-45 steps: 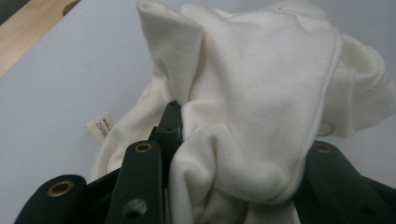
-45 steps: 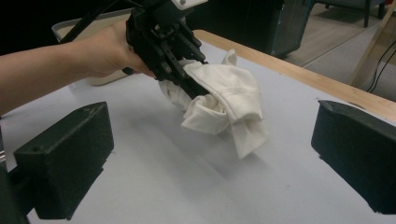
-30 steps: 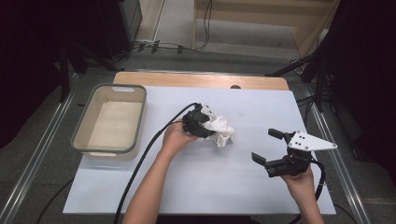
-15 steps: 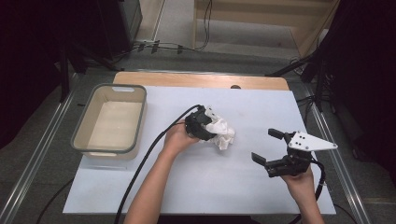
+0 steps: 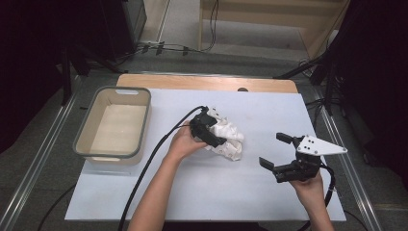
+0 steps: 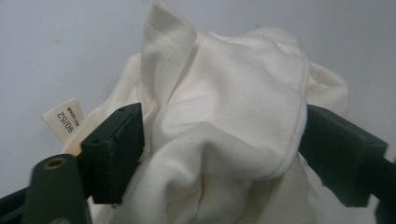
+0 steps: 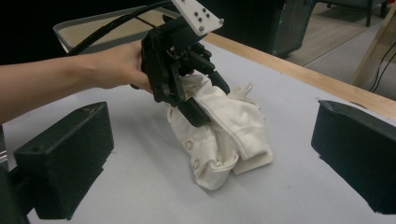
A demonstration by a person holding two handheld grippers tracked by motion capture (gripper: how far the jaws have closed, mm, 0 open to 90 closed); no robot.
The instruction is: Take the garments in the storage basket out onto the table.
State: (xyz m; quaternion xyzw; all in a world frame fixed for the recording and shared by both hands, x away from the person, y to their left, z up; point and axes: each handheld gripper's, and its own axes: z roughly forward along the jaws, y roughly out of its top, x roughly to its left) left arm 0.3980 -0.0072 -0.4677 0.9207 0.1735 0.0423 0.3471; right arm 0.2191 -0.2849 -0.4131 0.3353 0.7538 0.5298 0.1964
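Observation:
A crumpled white garment (image 5: 230, 138) lies on the white table cover, right of centre. My left gripper (image 5: 216, 136) is shut on a bunch of it, and the cloth (image 6: 224, 126) bulges between the two black jaws. A small printed label (image 6: 65, 122) sticks out at the garment's left. In the right gripper view the garment (image 7: 229, 135) hangs from the left gripper (image 7: 205, 98) and rests on the table, two snap buttons showing. My right gripper (image 5: 274, 150) stands open to the right of the garment, pointed at it, with nothing between its fingers (image 7: 65, 158).
A beige plastic tub (image 5: 113, 89) stands at the table's left with nothing in it. The white cover (image 5: 192, 192) ends in a wooden strip (image 5: 207, 82) along the far edge. A black cable (image 5: 144, 168) trails from the left gripper toward the near edge.
The left gripper has shifted the garment slightly to the right and toward the person. The right gripper has stayed in place, still open.

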